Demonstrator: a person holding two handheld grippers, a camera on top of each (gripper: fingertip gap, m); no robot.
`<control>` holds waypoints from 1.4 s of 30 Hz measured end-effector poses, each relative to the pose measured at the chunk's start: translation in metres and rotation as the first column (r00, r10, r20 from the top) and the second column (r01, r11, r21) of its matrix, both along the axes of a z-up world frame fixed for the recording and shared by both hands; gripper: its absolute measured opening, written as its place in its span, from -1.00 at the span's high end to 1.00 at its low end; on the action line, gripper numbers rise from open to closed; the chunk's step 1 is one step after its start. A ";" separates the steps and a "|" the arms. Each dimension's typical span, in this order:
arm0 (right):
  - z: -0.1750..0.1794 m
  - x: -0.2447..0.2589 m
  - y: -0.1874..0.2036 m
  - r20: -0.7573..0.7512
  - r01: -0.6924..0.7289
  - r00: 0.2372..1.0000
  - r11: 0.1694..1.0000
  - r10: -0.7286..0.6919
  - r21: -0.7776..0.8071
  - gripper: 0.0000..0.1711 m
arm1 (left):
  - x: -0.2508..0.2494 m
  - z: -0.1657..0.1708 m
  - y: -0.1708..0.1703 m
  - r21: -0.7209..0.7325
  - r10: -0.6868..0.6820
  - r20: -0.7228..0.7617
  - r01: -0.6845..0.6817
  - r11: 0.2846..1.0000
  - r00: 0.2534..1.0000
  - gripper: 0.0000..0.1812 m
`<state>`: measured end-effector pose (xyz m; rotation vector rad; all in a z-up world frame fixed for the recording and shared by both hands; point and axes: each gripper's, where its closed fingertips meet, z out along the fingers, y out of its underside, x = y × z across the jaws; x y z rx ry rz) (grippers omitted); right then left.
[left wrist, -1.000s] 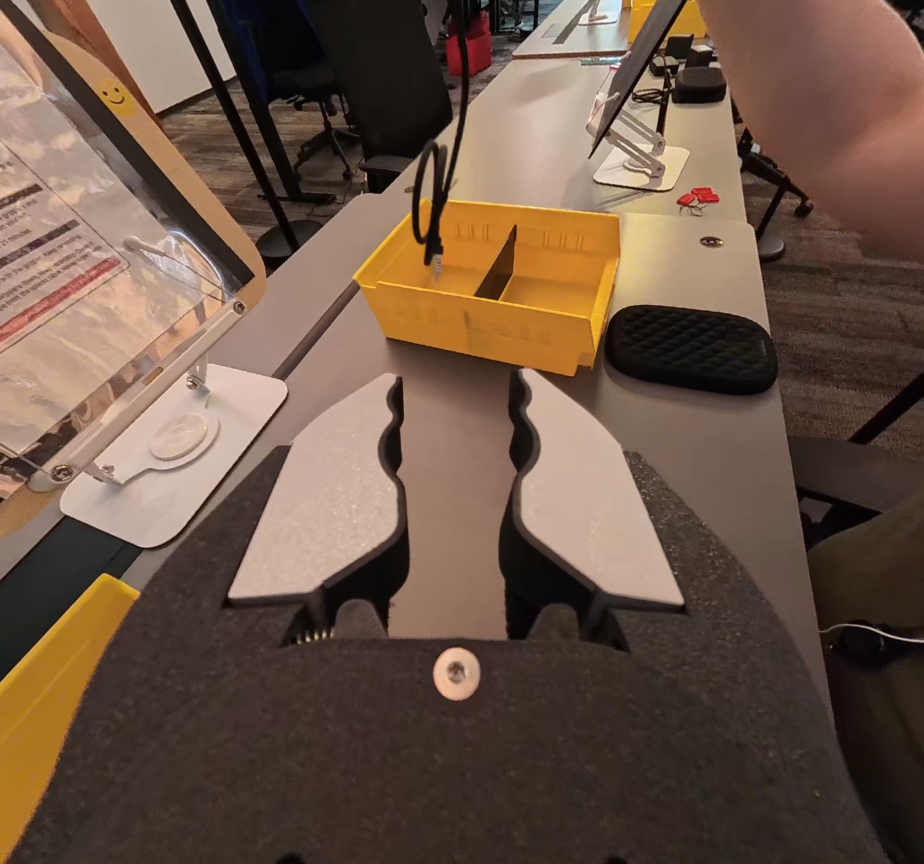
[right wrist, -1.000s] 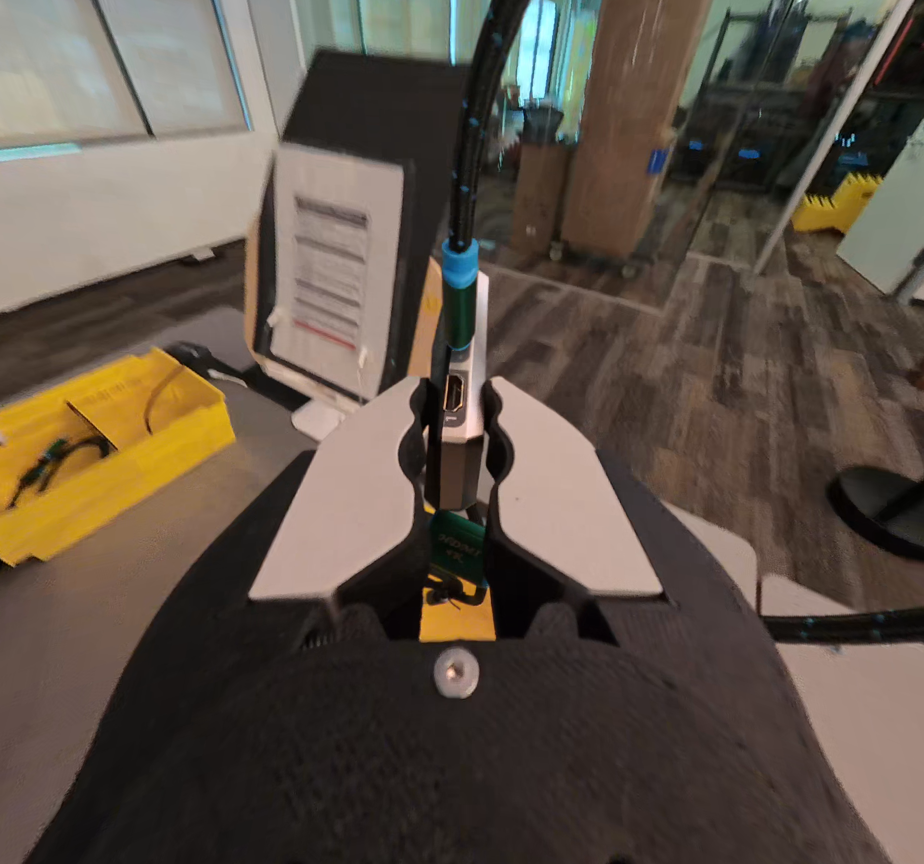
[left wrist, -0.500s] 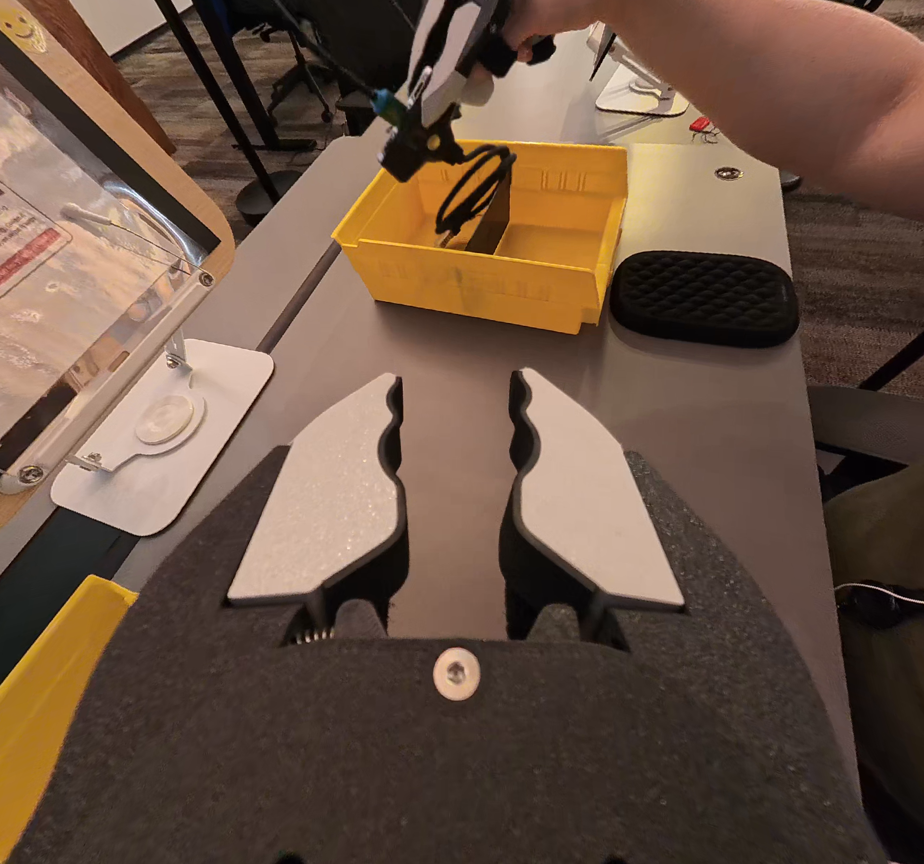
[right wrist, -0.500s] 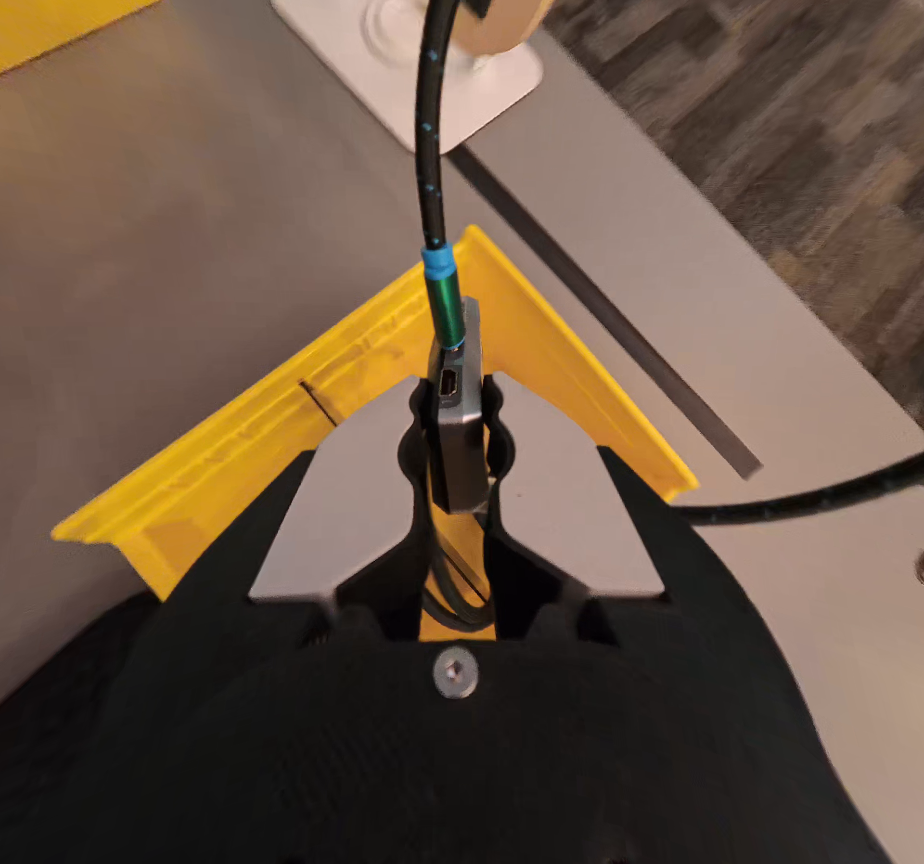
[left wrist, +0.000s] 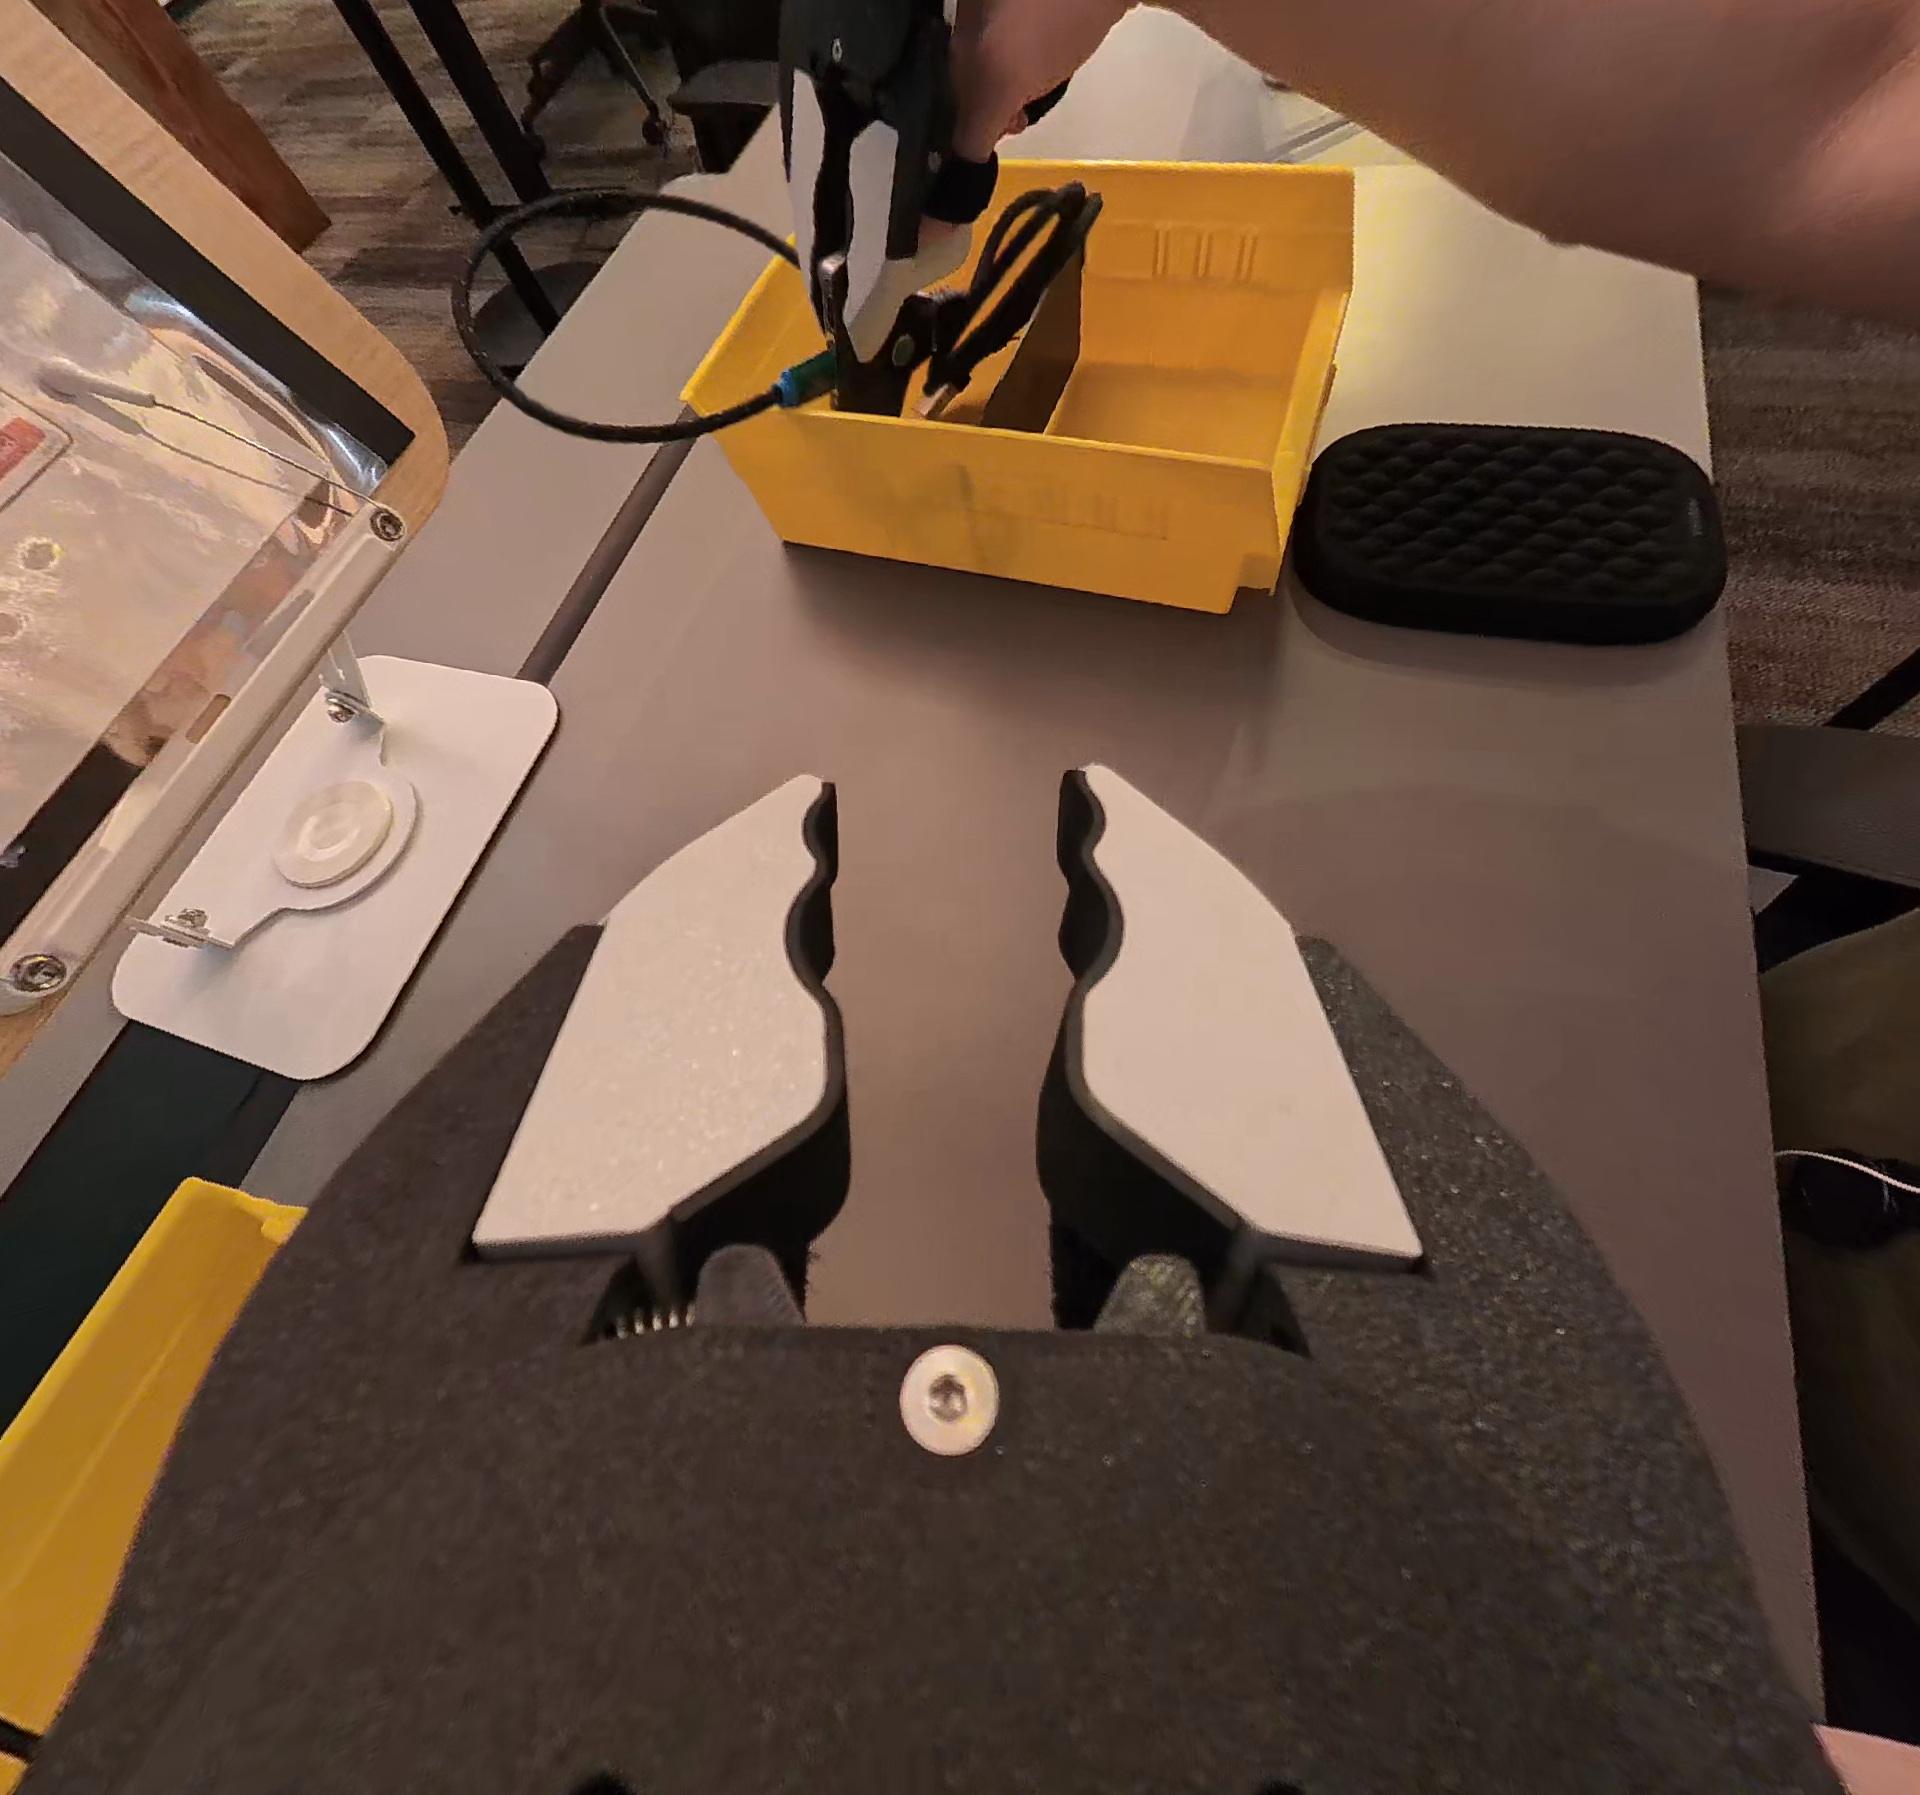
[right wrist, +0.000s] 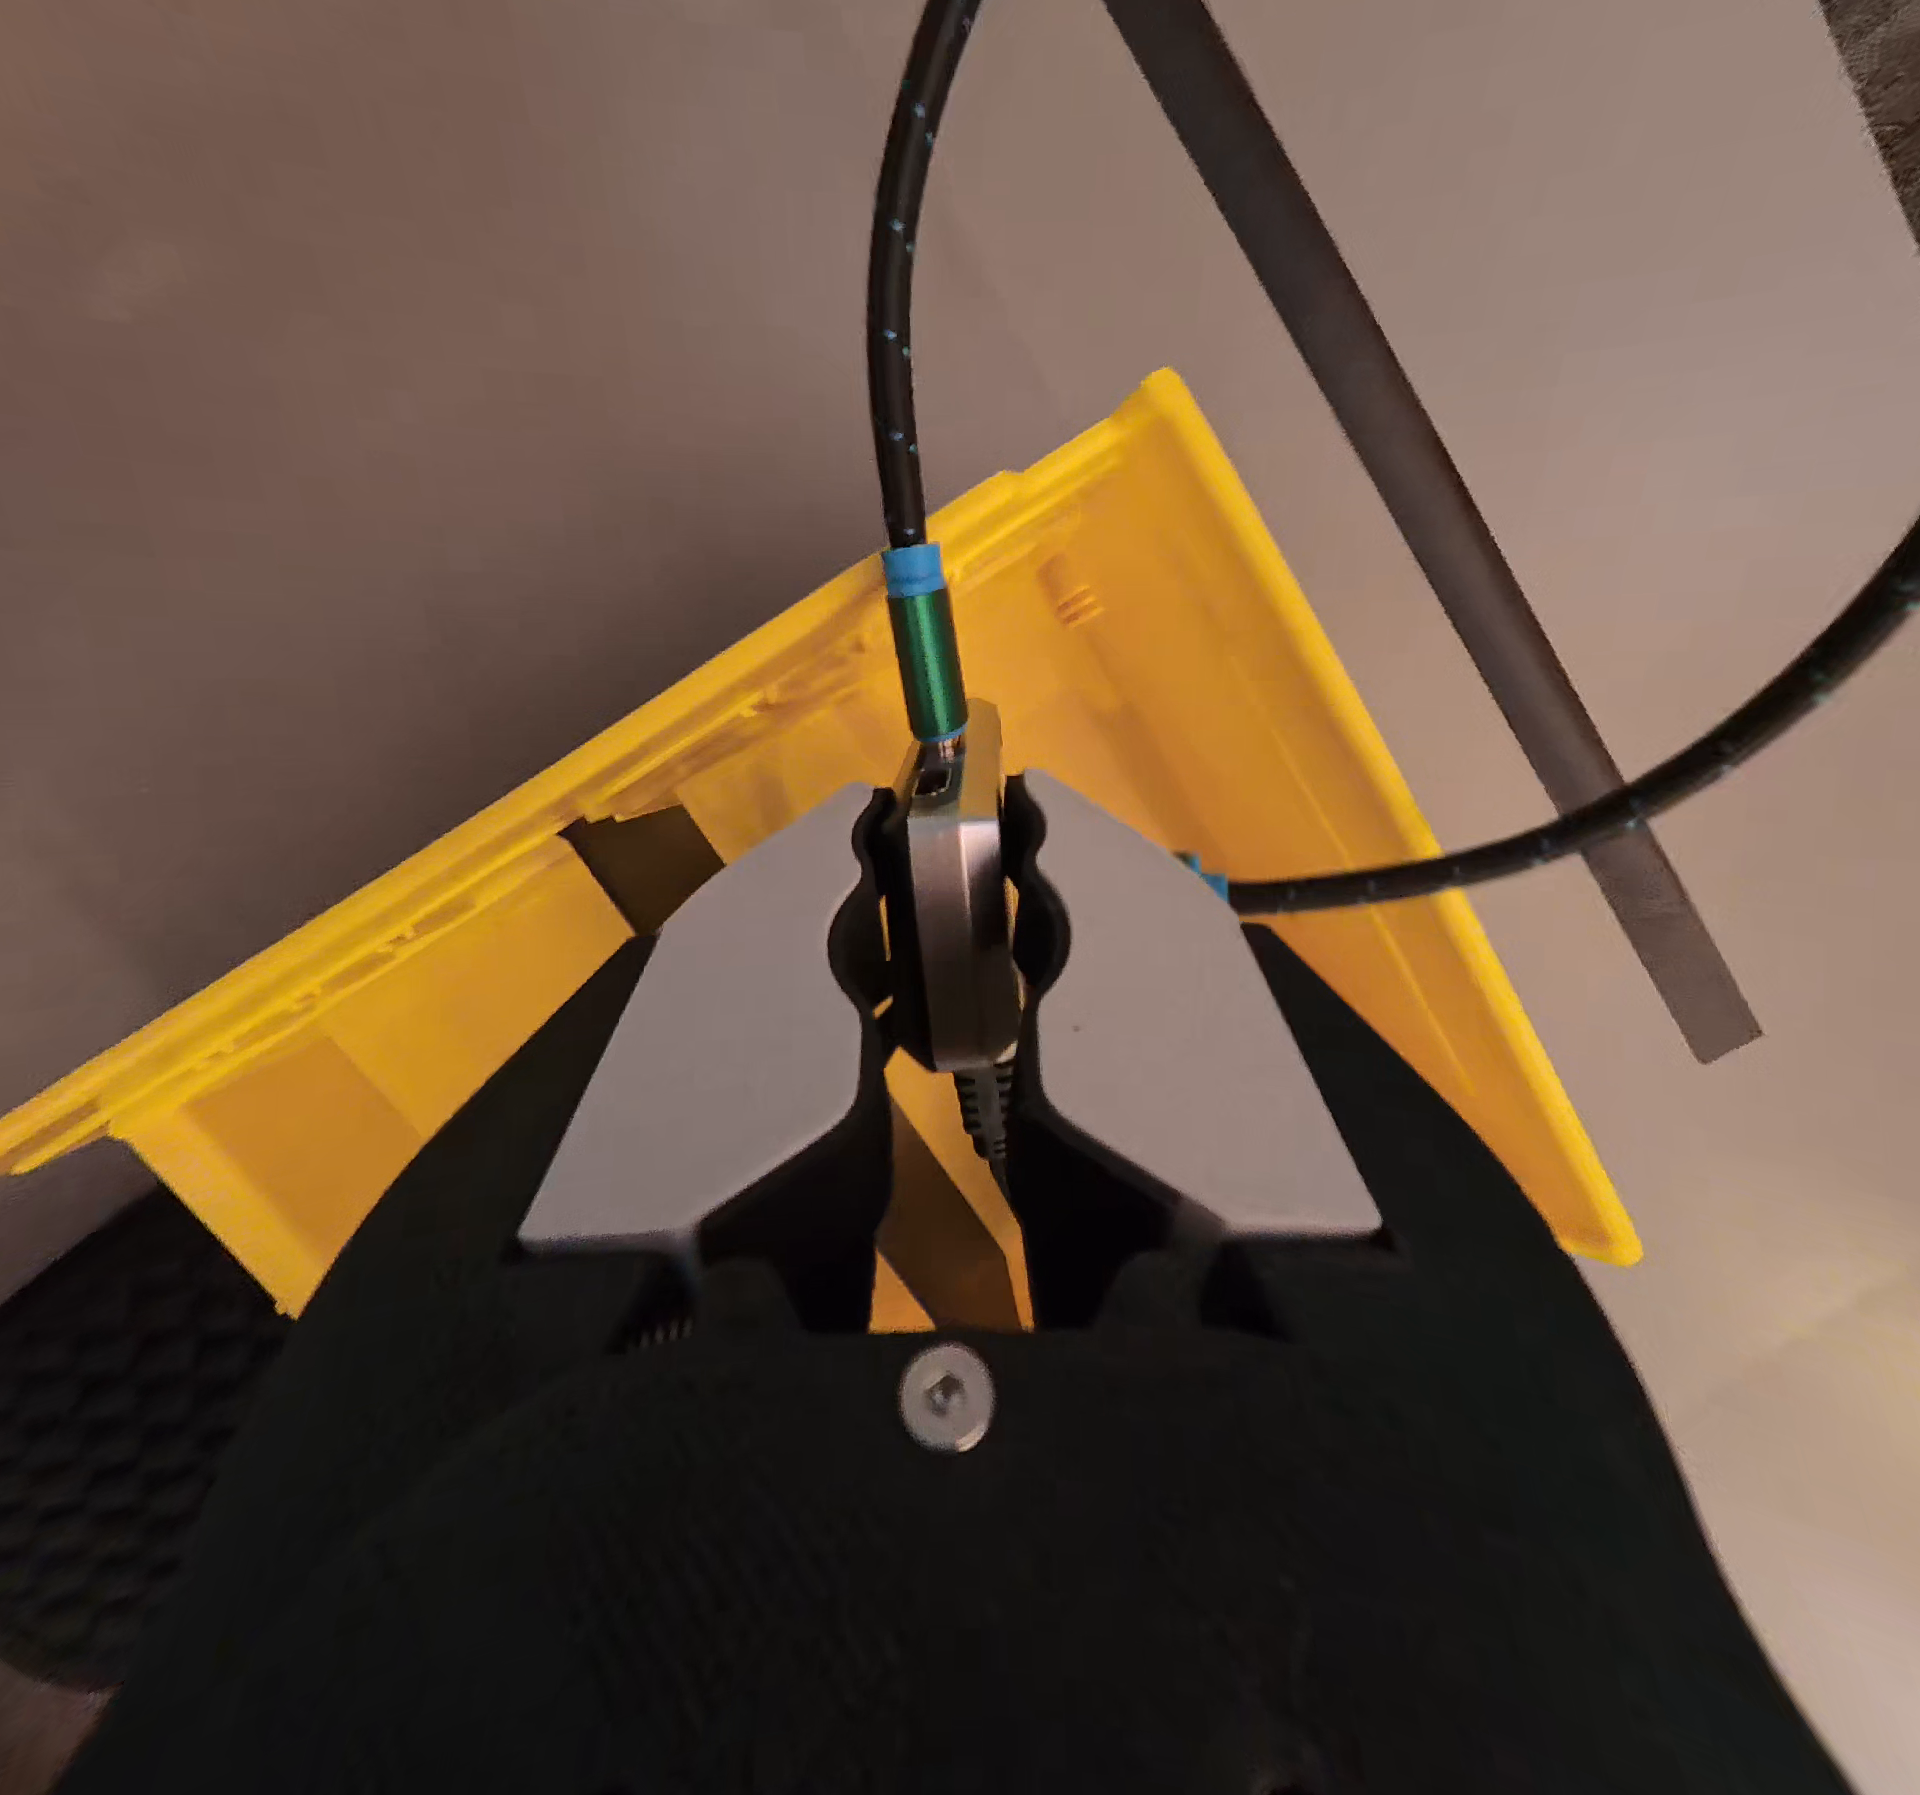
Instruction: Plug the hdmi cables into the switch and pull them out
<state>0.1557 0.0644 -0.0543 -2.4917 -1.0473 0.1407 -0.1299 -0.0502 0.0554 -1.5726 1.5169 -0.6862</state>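
Observation:
My right gripper (right wrist: 948,810) is shut on a grey metal HDMI switch (right wrist: 954,924), both pads pressed on its flat sides. A black braided HDMI cable (right wrist: 902,218) with a green plug (right wrist: 930,654) is plugged into the switch's end and loops away to the right. The gripper points down into the left compartment of a yellow bin (right wrist: 1309,706). In the left wrist view the right gripper (left wrist: 862,311) is down in the yellow bin (left wrist: 1039,498), with the switch's own bundled black lead (left wrist: 1023,280) sticking up beside it. My left gripper (left wrist: 945,800) is open and empty over the grey table (left wrist: 935,685).
A black padded wrist rest (left wrist: 1507,540) lies right of the bin. A white stand base (left wrist: 332,862) with a clear-covered board stands at the left. Another yellow bin's corner (left wrist: 94,1433) is at the near left. A person's arm (left wrist: 1455,62) reaches across the top. Left tips to right tips: about 35 centimetres.
The right gripper has swung down from high above the table into the yellow bin's left compartment, still gripping the switch with the cable plugged in. The left gripper stayed open and nearly still.

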 end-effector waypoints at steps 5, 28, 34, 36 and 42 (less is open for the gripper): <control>-0.003 0.004 0.005 -0.014 0.013 1.000 0.999 -0.013 0.033 0.74 | 0.001 -0.003 0.001 0.004 0.009 -0.019 -0.009 1.000 1.000 0.55; 0.191 -0.125 -0.059 0.057 -0.058 0.998 0.394 0.015 0.917 0.41 | -0.247 -0.052 0.108 0.097 0.818 -0.269 -0.831 0.547 0.507 0.52; 0.185 -0.168 -0.046 0.134 -0.100 0.980 0.219 -0.146 0.971 0.49 | -0.275 -0.120 0.086 -0.084 0.708 -0.577 -0.892 0.444 0.407 0.50; 0.177 -0.178 -0.043 0.143 -0.100 0.967 0.202 -0.211 0.974 0.49 | -0.278 -0.131 0.093 -0.085 0.698 -0.599 -0.898 0.431 0.392 0.49; 0.150 -0.182 -0.031 0.117 -0.037 0.961 0.301 -0.250 0.953 0.47 | -0.277 -0.151 0.108 -0.022 0.677 -0.655 -0.905 0.426 0.335 0.33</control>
